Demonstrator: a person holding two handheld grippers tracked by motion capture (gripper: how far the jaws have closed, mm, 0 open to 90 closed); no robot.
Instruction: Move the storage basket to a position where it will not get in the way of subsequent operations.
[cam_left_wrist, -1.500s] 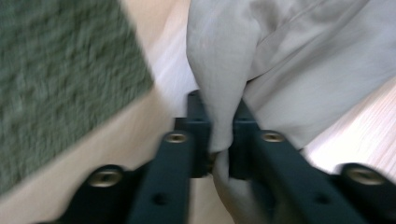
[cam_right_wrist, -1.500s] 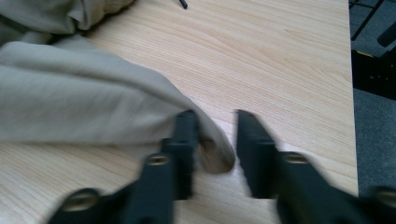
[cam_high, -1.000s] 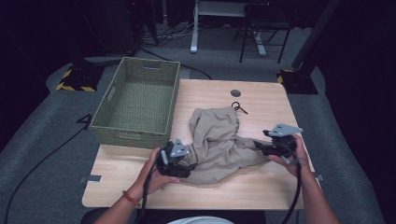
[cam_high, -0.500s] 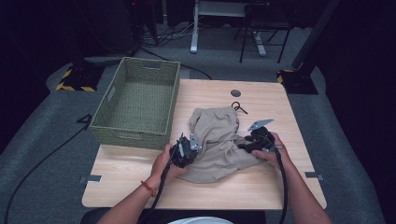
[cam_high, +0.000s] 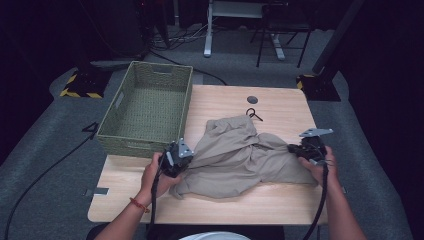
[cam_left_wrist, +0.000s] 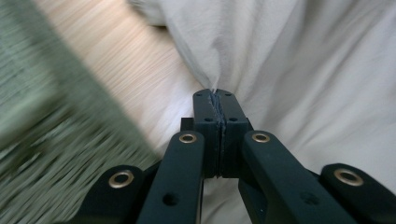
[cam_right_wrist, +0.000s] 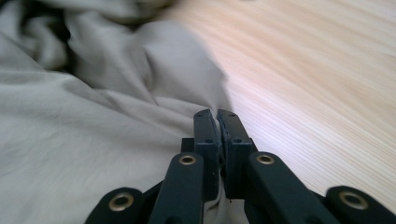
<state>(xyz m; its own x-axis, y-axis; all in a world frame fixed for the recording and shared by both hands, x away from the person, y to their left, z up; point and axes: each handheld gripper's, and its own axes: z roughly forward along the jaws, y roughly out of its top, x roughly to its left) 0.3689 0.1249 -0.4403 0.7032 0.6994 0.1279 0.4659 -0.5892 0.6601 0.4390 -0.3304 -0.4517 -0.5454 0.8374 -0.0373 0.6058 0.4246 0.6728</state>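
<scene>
Cloth, a crumpled beige garment (cam_high: 240, 155), lies spread over the middle of a pale wooden table (cam_high: 280, 100), nearer its front edge; a person's two hands come in from that edge, each holding a black two-jaw gripper. At the garment's left margin, just beside a woven green basket (cam_high: 150, 107) that fills the table's back-left corner, the left gripper (cam_left_wrist: 218, 95) has its jaws pressed together on a pinched fold, the fabric rising in a taut ridge from between them. At the garment's right margin, near the table's right edge, the right gripper (cam_right_wrist: 217, 116) also has its jaws nearly together on the cloth's edge (blur makes how much fabric they grip hard to judge). Gripping opposite sides this way probably serves to stretch the garment flat for folding. The fabric looks thin, soft and matte, creased in long loose wrinkles; the basket is stiff, rectangular, ribbed weave.
</scene>
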